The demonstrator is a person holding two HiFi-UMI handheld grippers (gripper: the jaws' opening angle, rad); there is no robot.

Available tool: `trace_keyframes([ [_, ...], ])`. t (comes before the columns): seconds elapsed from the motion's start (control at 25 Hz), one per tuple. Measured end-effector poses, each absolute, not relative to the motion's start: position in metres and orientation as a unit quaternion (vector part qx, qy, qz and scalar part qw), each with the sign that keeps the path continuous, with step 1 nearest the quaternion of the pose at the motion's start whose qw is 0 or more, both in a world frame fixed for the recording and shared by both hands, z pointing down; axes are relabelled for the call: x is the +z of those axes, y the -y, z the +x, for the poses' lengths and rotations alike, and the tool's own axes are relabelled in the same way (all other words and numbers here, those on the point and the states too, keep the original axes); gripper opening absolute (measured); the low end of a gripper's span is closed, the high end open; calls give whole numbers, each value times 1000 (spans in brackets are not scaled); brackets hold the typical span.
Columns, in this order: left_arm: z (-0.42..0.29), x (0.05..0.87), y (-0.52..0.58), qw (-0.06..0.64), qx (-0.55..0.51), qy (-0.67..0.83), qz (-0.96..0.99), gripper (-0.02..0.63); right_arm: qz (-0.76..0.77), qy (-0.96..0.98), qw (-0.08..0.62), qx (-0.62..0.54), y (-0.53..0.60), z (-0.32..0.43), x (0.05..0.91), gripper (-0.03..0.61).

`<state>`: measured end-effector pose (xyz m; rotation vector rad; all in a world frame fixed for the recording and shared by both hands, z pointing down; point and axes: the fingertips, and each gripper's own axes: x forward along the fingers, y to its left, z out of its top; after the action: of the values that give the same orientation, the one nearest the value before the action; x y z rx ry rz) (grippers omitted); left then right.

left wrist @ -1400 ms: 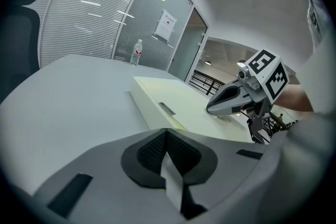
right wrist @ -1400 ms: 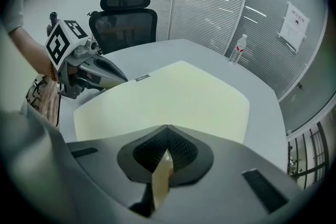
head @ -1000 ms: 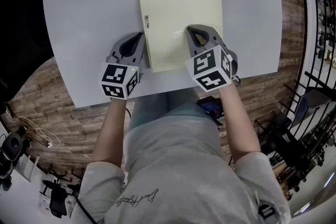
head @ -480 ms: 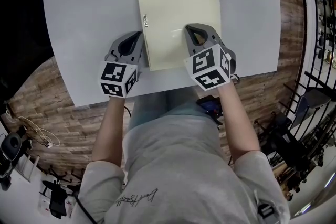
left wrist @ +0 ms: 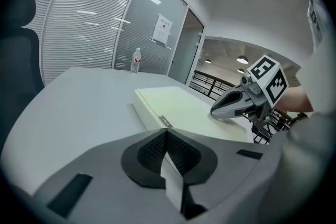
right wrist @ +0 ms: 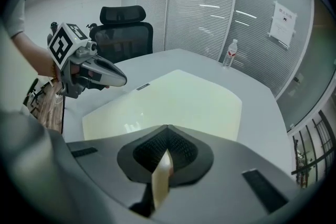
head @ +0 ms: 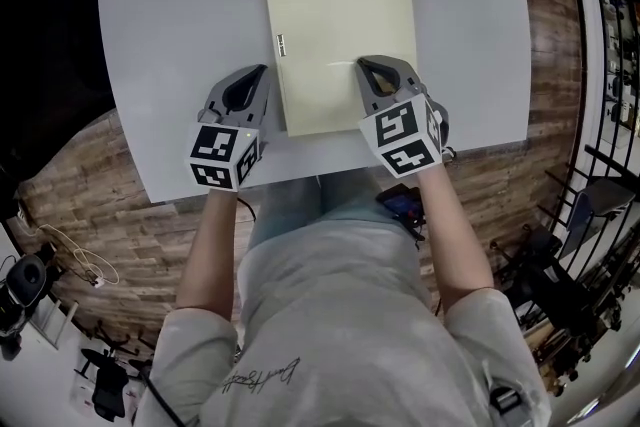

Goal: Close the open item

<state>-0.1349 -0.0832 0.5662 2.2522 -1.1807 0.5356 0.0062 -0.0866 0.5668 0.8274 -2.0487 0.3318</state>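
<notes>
A: On the grey table (head: 170, 25), far half in the head view: where's your task item?

B: That's the pale yellow folder (head: 340, 25). It lies flat with its cover down and reads as closed. The spine edge is on your left, with a small label (head: 282, 44) on it. The near edge is close to the table edge by your body.

A: What about your left gripper (head: 262, 69)?

B: It's on the table just beside the spine, a bit nearer to you than the label. In the left gripper view the jaws are pressed together with the tips meeting and nothing between them. I can't tell whether it touches the folder.

A: And your right gripper (head: 363, 63)?

B: It's over the folder's near right part, tip down on the cover. From the left gripper view it looks like contact. The jaws are together too, with nothing pinched and only yellow cover ahead of them.

A: Do the two grippers touch each other?

B: No, they're apart, with the folder's near left part between them.

A: Anything else in view?

B: There's a water bottle (right wrist: 229, 53) upright at the far side of the table, well apart from the folder. A black office chair (right wrist: 123, 29) stands past the table on your left. Behind it is a glass wall (right wrist: 210, 2) with blinds, and the floor (head: 90, 205) around the table is wood-look.
</notes>
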Motion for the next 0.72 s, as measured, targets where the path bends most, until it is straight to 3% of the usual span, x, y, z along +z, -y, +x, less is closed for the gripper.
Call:
trace_keyframes([
  [0.72, -99, 497, 73, 234, 157, 417, 864, 8, 373, 856, 316, 167, 75, 37, 510, 12],
])
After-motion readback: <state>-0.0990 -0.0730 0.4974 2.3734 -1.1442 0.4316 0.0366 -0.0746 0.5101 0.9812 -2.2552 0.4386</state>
